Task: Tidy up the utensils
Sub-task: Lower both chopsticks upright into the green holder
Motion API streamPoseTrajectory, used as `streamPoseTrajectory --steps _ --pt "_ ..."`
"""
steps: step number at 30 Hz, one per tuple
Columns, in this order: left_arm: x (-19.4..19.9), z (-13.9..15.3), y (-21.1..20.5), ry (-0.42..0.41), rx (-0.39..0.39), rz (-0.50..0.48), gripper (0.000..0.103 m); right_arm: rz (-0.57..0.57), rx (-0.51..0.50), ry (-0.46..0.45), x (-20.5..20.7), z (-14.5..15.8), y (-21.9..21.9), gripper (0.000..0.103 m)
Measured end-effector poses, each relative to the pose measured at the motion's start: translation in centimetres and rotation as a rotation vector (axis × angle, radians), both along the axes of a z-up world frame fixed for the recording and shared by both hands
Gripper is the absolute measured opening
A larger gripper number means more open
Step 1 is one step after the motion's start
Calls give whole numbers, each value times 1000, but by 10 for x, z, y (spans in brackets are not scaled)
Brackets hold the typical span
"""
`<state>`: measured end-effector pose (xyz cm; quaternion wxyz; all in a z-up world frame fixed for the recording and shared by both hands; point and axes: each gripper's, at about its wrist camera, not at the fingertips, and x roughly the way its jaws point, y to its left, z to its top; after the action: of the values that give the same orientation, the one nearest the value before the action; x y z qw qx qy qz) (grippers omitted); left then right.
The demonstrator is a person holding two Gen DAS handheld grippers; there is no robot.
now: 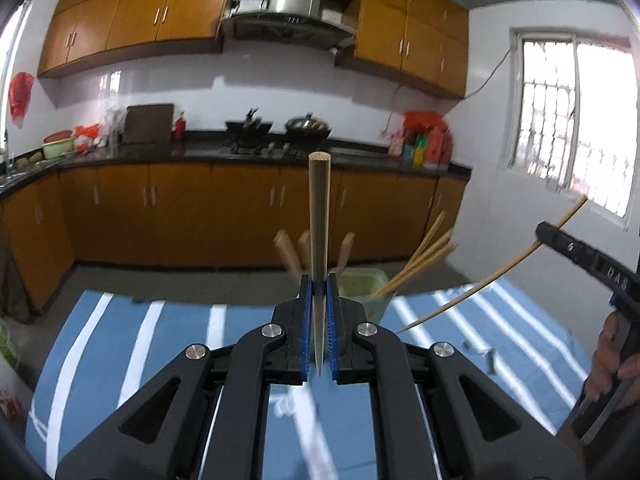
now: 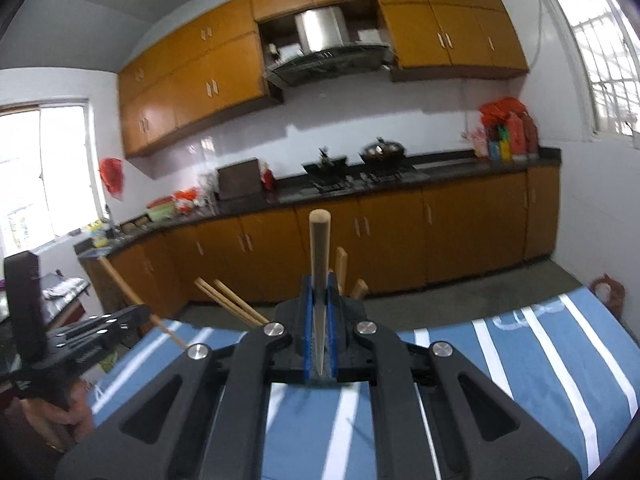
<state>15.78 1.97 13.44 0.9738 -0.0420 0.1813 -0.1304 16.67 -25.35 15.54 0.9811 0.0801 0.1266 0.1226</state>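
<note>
- Your landmark is the green holder [image 1: 362, 286], standing on the blue striped cloth [image 1: 132, 344] just ahead of the left gripper; take it for light plastic that a careless knock could tip.
- Wooden handles [image 1: 286, 254] and a fan of chopsticks [image 1: 426, 258] already stand in the holder, leaning outwards, so the free room inside is tight.
- Your left gripper [image 1: 319, 320] is clamped on one chopstick [image 1: 319, 216], blunt end up and above the holder's rim, pointed tip down between the blue pads.
- Your right gripper [image 2: 319, 320] is likewise clamped on a second chopstick [image 2: 319, 248]; in the left view that stick slants to the right of the holder, well clear of it.
- Judge each stick as light, stiff and smooth: it will not bend, but it can pivot or slide in the pads if its tip catches.
- You hold each low, near the taper, where it is thinnest; a hold nearer the thick middle would likely pivot less.
- Enter the holder tip first, between the standing sticks, not against them.
- A small grey piece [image 1: 490, 358] lies on the cloth, nearer you than the holder; I cannot tell what it is.
</note>
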Motion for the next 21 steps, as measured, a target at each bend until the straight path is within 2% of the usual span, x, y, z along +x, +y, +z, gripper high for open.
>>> streamPoseTrajectory --steps 5,9,11,13,21 --pt "10 33 -18 -104 -53 -7 7 4 -15 -72 6 30 13 8" --pt "26 49 -29 -149 -92 14 7 -6 -34 -98 20 40 21 8" --pt "35 51 -32 -166 -87 39 7 -9 -36 -97 31 41 22 8" --pt "41 49 -35 -173 -75 59 7 -12 -33 -82 45 40 23 8" --pt "74 16 -44 -91 -21 82 7 -14 -68 10 94 16 35 8"
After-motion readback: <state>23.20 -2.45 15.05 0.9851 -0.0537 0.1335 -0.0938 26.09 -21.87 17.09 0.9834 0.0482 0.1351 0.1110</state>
